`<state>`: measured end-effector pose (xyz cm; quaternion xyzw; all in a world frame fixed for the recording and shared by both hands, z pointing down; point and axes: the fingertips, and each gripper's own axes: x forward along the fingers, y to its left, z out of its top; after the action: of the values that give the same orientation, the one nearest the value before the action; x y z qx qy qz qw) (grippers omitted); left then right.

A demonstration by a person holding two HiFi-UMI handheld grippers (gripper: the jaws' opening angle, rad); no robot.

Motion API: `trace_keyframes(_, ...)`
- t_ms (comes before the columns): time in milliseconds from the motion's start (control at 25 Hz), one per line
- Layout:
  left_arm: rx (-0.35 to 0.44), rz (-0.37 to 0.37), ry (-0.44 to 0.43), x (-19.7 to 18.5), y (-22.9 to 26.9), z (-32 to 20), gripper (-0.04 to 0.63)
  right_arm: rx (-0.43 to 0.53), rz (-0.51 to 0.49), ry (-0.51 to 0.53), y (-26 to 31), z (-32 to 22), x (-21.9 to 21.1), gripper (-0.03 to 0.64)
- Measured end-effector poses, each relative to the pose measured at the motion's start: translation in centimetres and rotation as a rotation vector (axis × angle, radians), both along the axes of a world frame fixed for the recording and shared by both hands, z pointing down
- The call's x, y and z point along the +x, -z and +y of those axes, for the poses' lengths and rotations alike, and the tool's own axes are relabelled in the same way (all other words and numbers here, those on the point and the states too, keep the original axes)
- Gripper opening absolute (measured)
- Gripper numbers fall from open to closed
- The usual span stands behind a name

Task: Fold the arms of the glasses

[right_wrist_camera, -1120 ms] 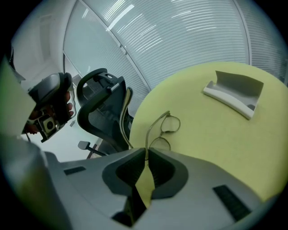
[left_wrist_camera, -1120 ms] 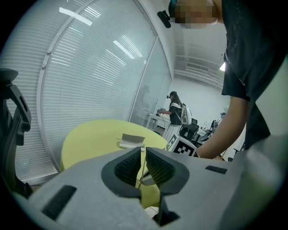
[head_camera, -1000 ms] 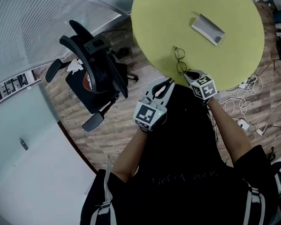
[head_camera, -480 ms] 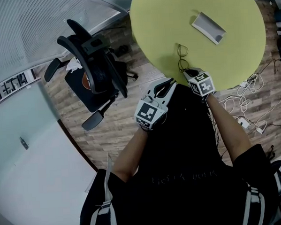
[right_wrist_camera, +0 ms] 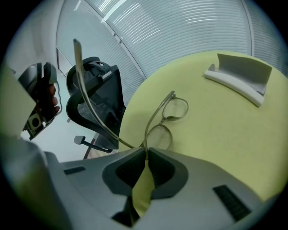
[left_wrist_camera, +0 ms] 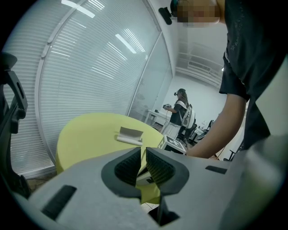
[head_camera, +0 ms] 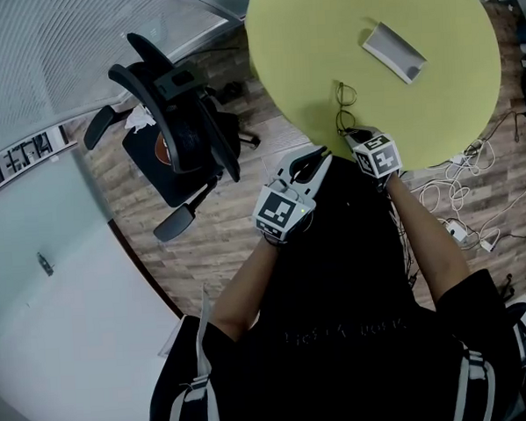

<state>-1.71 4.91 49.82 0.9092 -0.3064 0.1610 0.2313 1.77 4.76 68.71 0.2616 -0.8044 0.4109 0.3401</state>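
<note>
Right hand-held gripper (right_wrist_camera: 146, 151) pinches glasses (right_wrist_camera: 173, 109) (grey stand (right_wrist_camera: 238, 74) well apart)

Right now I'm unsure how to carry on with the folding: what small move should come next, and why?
Probably swing the right gripper sideways toward the lenses, laying the arm it pinches flat behind the frame. Its tongs are shut on that thin arm near the yellow table's edge, the glasses lie with both arms unfolded, and the left gripper hangs empty off the table.
</note>
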Motion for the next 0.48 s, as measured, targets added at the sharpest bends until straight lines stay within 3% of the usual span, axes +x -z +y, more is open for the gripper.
trace_keyframes(480,-0.014,0.023,0.011,0.00,-0.11,0.02,0.020,0.014,0.006,-0.012,-0.36,0.11,-0.06,0.035)
